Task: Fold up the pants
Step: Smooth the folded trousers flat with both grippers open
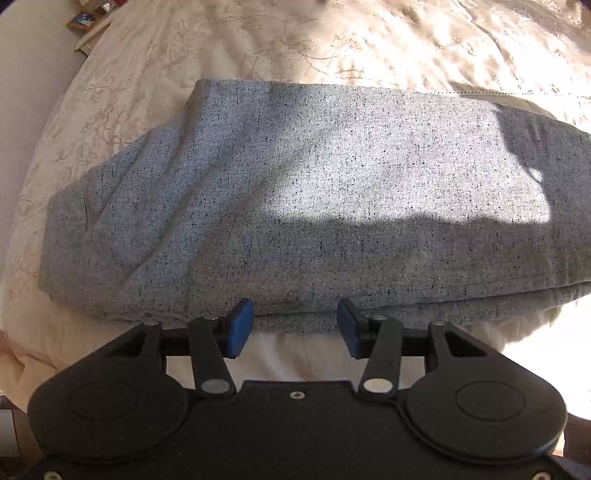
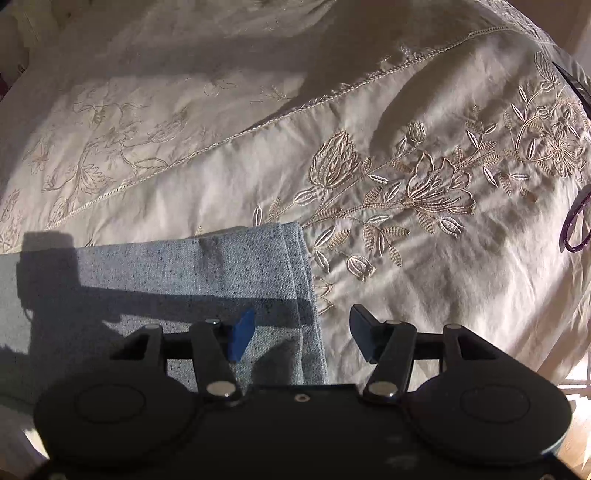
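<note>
Grey speckled pants lie folded lengthwise across a cream embroidered bedspread. My left gripper is open and empty, its blue pads at the near edge of the pants, just short of the fabric. In the right wrist view the hem end of the pants lies at lower left on the bedspread. My right gripper is open and empty, hovering over the hem's right edge: the left finger is above the cloth, the right finger is above bare bedspread.
A purple ring-shaped object lies at the right edge of the bed. Small framed items sit on a surface beyond the bed's far left corner. Sunlight and shadows fall across the pants.
</note>
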Tool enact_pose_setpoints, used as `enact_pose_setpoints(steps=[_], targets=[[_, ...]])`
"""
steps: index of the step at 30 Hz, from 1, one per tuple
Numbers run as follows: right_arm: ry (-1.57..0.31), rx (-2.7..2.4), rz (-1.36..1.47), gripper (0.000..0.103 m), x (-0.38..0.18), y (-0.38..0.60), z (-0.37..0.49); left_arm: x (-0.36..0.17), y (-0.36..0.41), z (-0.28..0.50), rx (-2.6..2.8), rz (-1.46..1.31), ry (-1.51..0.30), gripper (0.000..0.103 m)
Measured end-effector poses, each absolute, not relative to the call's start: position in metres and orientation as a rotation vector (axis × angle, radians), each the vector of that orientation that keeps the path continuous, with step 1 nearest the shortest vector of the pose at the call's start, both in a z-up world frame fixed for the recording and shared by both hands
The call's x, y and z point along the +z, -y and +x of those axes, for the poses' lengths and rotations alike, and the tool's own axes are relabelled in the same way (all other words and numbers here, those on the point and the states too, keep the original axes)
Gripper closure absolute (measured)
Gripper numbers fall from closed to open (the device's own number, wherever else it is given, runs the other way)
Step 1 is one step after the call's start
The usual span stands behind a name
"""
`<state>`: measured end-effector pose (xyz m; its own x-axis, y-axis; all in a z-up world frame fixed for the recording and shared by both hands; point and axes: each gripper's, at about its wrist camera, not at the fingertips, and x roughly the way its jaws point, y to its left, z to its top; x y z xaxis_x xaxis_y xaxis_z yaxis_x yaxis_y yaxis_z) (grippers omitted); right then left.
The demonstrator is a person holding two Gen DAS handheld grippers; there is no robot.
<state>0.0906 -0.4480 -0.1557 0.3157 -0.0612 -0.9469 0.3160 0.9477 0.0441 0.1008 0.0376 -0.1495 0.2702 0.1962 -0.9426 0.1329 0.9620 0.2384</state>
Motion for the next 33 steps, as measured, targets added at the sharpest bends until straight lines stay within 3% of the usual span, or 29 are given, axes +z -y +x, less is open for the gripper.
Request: enact_pose_setpoints(steps=[5, 7, 8, 9, 13, 17, 23, 28, 33], targets=[[-1.329, -0.157, 0.299, 0.04, -0.183, 0.451, 0.103, -0.144, -0.033, 0.1, 0.051, 0.304, -1.291, 0.047], [-1.35, -0.144, 0.255, 0.045, -0.182, 0.442, 0.107, -0.143, -0.034, 0.101, 0.059, 0.296, -1.29, 0.047], [-1.354, -0.132, 0.219, 0.063, -0.179, 0.436, 0.109, -0.143, -0.034, 0.102, 0.062, 0.293, -1.291, 0.047], [-1.365, -0.137, 0.171, 0.094, -0.175, 0.43, 0.111, -0.143, -0.033, 0.102, 0.064, 0.291, -1.291, 0.047], [-1.292, -0.118, -0.122, 0.099, -0.132, 0.399, 0.104, -0.14, -0.027, 0.107, 0.057, 0.281, -1.273, 0.047], [-1.375, -0.251, -0.063, 0.103, -0.157, 0.443, 0.102, -0.152, -0.017, 0.119, 0.052, 0.252, -1.272, 0.047], [-1.349, -0.345, 0.161, 0.1, -0.159, 0.486, 0.091, -0.198, 0.005, 0.119, -0.01, 0.319, -1.407, 0.049], [-1.237, -0.338, 0.266, 0.067, -0.127, 0.489, 0.074, -0.185, 0.013, 0.116, -0.053, 0.363, -1.39, 0.057], [-1.208, -0.358, 0.324, 0.064, -0.116, 0.465, 0.053, -0.144, 0.029, 0.131, -0.155, 0.276, -1.276, 0.057]])
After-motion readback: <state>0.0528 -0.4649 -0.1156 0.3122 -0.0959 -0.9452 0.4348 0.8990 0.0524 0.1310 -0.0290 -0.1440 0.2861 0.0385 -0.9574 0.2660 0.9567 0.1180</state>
